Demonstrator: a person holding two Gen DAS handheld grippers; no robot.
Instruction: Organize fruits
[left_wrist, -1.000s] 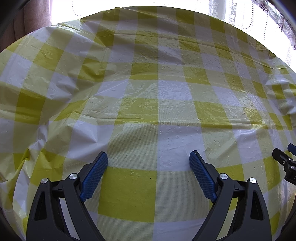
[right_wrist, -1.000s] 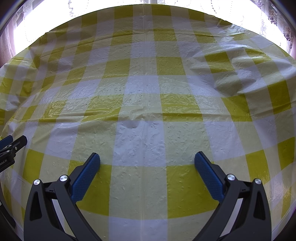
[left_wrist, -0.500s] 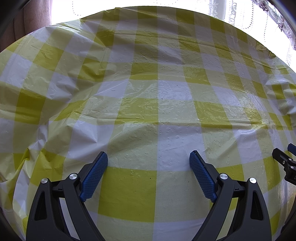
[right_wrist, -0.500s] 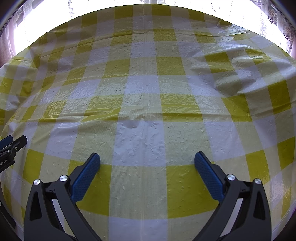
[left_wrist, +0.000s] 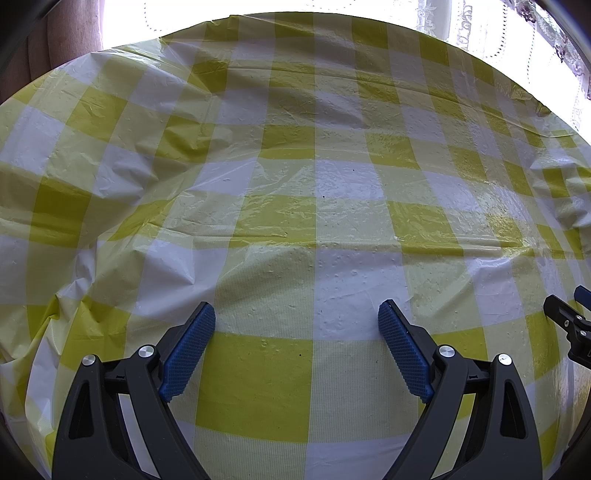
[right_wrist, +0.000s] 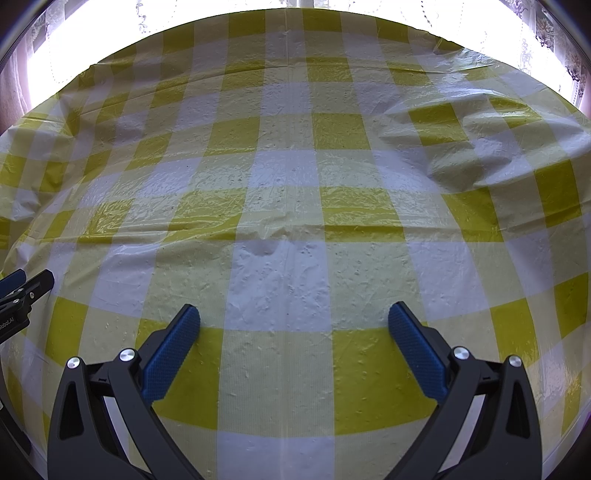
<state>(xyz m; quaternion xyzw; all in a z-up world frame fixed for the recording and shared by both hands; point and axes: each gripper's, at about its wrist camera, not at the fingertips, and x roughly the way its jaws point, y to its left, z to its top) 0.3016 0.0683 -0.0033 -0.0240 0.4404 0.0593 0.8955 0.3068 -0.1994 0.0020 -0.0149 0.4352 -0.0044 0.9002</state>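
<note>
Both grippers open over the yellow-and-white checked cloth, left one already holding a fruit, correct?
Not quite. The left gripper holds nothing: the left wrist view shows only checked cloth between its open jaws, and no fruit is in view. The right gripper is open too.

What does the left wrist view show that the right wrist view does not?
Only the left wrist view shows a brownish curtain at its top left corner, plus the right gripper's tip at its right edge. Only the right wrist view shows a raised bulge in the cloth at upper right, plus the left gripper's tip at its left edge. Both share the yellow checked tablecloth, bright window light behind it, open jaws on the left gripper and right gripper, and no fruit.
</note>
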